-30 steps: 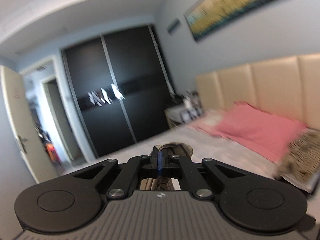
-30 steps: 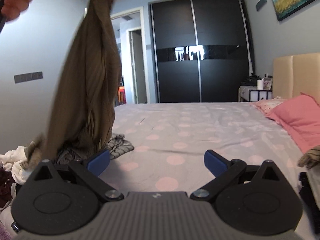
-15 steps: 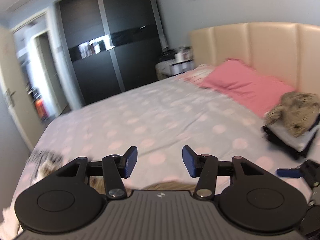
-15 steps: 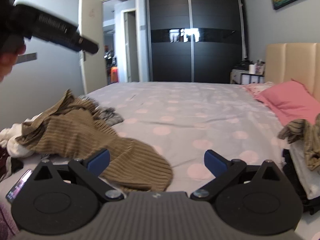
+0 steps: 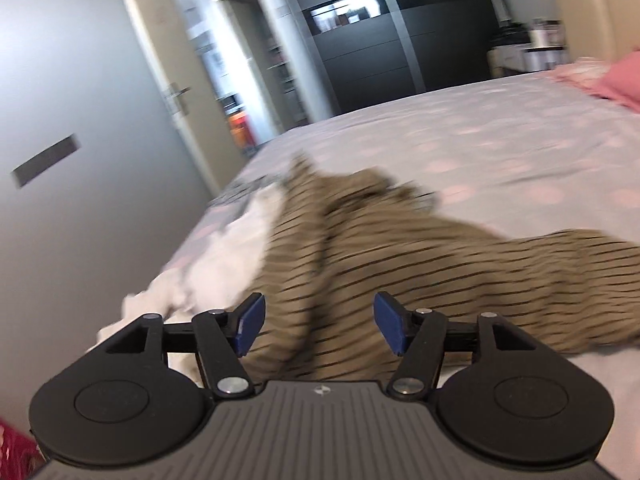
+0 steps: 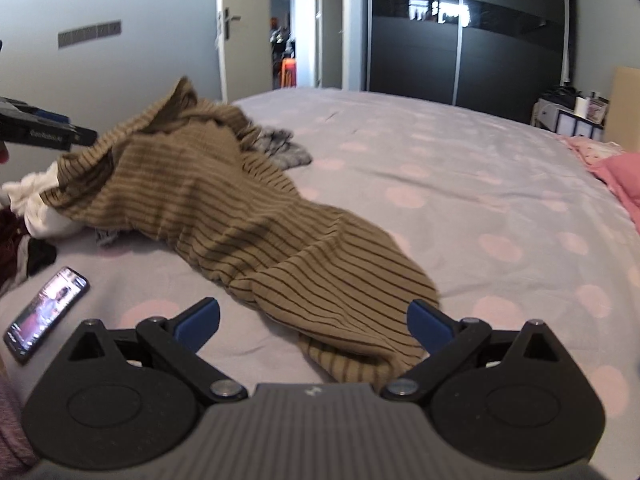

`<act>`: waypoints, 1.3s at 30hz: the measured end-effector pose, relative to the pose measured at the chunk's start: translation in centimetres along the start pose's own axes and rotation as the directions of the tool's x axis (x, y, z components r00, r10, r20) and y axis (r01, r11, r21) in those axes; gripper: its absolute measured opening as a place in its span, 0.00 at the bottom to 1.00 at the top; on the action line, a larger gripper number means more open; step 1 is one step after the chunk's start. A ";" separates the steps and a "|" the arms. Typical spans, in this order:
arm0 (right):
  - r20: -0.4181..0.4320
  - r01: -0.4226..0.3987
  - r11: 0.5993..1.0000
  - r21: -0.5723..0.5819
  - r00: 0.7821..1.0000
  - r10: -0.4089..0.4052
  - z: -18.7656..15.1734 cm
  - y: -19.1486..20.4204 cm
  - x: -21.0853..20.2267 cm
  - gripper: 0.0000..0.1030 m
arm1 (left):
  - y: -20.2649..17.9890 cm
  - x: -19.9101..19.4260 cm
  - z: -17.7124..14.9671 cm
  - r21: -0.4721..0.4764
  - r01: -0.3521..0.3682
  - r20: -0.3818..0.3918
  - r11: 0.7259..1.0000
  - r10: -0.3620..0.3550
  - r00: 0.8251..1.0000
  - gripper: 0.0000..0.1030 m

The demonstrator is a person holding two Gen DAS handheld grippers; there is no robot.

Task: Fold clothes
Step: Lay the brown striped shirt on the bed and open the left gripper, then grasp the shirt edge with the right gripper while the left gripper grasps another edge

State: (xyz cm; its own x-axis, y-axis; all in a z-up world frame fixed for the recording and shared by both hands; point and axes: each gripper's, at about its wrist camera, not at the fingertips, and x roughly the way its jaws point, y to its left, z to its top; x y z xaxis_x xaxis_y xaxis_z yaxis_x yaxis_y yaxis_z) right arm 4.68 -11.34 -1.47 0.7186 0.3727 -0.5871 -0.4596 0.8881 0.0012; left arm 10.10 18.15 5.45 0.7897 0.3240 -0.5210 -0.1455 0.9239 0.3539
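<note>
Bedroom with grey walls, and a wide bed [image 6: 460, 168] with a lilac sheet with pink dots fills most of it. On this bed lies the brown striped garment [image 6: 256, 224], crumpled and stretched from about 10 o'clock down to 5 o'clock in the right wrist view. Its upper end rests on a small heap of white clothes [image 6: 32, 196] and a grey piece [image 6: 280, 148].

The left gripper [image 5: 318, 322] hangs just over the garment. Its jaws have just been opening and now stand wide apart; the cloth lies under them, but the blue pads press on nothing. The right gripper [image 6: 314, 322] is also spread wide and holds nothing, with the lower end of the garment between its fingers.

At 8 o'clock from the garment a phone [image 6: 46, 312] lies on the sheet with a lit screen. At 3 o'clock is a pink pillow [image 6: 624, 176]. Behind the bed stand a black wardrobe [image 6: 460, 48] and an open door [image 6: 226, 28].
</note>
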 end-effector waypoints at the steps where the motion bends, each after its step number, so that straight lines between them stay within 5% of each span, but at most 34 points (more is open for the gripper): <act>1: -0.015 -0.003 1.000 -0.010 1.000 0.003 0.2 0.3 1.2 0.97 | 0.8 0.9 -0.2 -0.021 -0.013 -0.013 1.000 0.012 1.000 0.58; 6: -0.083 -0.012 0.999 -0.052 0.997 0.007 0.6 1.3 6.6 0.97 | 3.9 5.1 -0.7 -0.110 0.009 -0.089 0.994 -0.019 0.996 0.60; 11: -0.149 0.032 0.996 -0.088 0.988 -0.045 0.4 1.5 10.4 0.80 | 4.0 6.9 -2.0 -0.095 0.043 -0.126 0.995 -0.055 0.990 0.60; 13: -0.174 0.035 0.996 -0.077 0.984 -0.048 0.5 1.0 11.2 0.55 | 3.6 7.4 -2.6 -0.077 0.024 -0.136 0.997 -0.034 0.990 0.58; 16: -0.161 0.053 0.997 -0.064 0.985 -0.062 0.9 0.3 10.9 0.11 | 4.4 8.4 -2.5 -0.125 0.024 -0.164 0.992 -0.045 0.985 0.19; 17: -0.147 0.061 0.996 -0.060 0.987 -0.069 1.1 0.0 10.5 0.06 | 4.7 8.2 -2.2 -0.142 0.033 -0.162 0.989 -0.056 0.985 0.12; 22: -0.057 0.144 0.989 -0.017 0.988 -0.145 2.5 -1.9 7.6 0.03 | 5.1 5.6 -0.5 -0.162 0.066 -0.095 0.985 -0.083 0.992 0.03; 26: 0.017 0.267 0.962 0.059 0.963 -0.269 3.4 -5.2 3.1 0.03 | 3.8 2.0 0.9 -0.166 0.193 -0.040 0.967 -0.202 0.979 0.03; 30: 0.047 0.386 0.914 0.127 0.918 -0.395 3.7 -8.9 -1.8 0.03 | 0.5 -2.6 1.1 -0.157 0.362 -0.019 0.919 -0.369 0.929 0.03; 35: -0.013 0.531 0.812 0.242 0.839 -0.544 1.4 -14.0 -8.3 0.03 | -4.6 -6.9 -1.5 -0.170 0.539 -0.080 0.825 -0.556 0.827 0.03; 39: -0.090 0.609 0.739 0.288 0.786 -0.612 -1.9 -16.8 -12.7 0.03 | -8.4 -8.4 -4.9 -0.207 0.611 -0.186 0.765 -0.643 0.742 0.03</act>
State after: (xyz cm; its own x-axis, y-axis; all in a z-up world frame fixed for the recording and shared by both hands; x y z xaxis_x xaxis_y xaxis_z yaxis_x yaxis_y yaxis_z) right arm 2.29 -31.47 4.43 0.7987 -0.2748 -0.5353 0.2478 0.9609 -0.1235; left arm 1.73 8.67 3.08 0.5689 -0.3159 -0.7593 0.2478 0.9462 -0.2080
